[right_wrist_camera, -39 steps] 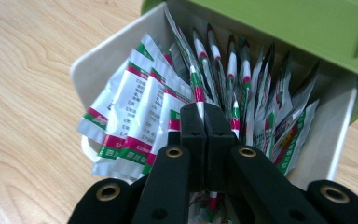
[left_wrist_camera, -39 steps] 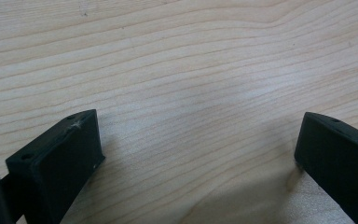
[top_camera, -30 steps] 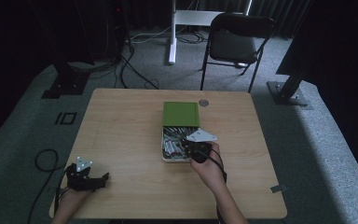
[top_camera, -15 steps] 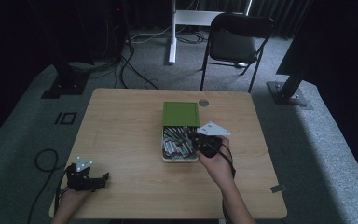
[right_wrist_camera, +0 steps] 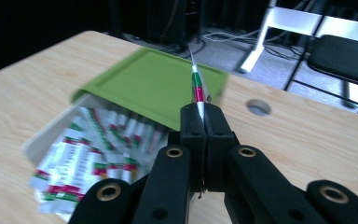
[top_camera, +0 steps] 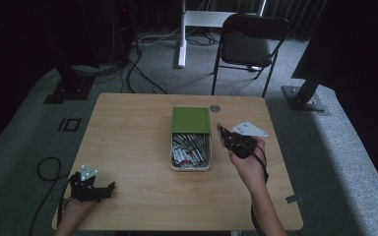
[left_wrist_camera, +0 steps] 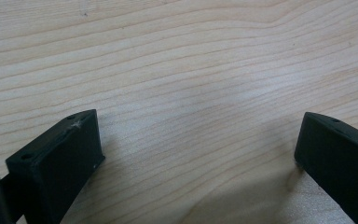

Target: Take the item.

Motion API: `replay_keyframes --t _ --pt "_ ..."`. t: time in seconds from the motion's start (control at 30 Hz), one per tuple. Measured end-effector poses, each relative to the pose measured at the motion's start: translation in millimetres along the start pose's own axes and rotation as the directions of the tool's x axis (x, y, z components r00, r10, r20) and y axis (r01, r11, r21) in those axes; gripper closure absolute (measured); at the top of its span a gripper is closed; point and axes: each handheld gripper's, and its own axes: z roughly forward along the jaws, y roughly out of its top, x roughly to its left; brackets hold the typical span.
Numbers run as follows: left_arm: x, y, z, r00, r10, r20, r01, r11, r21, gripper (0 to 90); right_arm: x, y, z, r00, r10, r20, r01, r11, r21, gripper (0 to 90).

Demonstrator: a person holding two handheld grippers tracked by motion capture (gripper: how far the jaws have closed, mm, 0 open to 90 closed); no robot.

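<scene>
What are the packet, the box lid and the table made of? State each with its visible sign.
Packet: thin foil or plastic film, likely; it gleams silver and stands edge-on between the right gripper's fingers.
Lid: probably moulded plastic, matte green with a raised rim.
Table: wood or wood-look laminate, with pale grain lines.

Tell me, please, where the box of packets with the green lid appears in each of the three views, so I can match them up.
High view: the box sits at the table's centre, its green lid slid toward the far end, just left of the right gripper.
Left gripper view: not in it; bare wood between open jaws.
Right gripper view: the box lies left of centre, beyond the shut jaws that pinch one packet.
Shared landmark: the green lid.
</scene>
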Motion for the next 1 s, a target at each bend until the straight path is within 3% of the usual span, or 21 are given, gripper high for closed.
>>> replay_keyframes --t 0.37,0.63,1.0 --pt "0.0 0.0 -0.1 1.0000 0.000 0.000 0.000 1.0000 0.001 1.4 -32.9 -26.7 8.7 0.9948 0.030 0.097 -0.034 0.998 0.044 89.3" --pt "-0.1 0.0 -0.1 1.0000 -0.001 0.001 0.001 1.0000 0.001 1.4 -56.5 -51.7 23.9 0.9836 0.041 0.176 -0.059 0.994 0.097 89.1" --pt "-0.1 0.0 -0.1 1.0000 -0.001 0.001 0.001 1.0000 0.001 1.4 -77.5 -76.2 44.4 0.9725 0.072 0.221 -0.109 0.981 0.161 89.1"
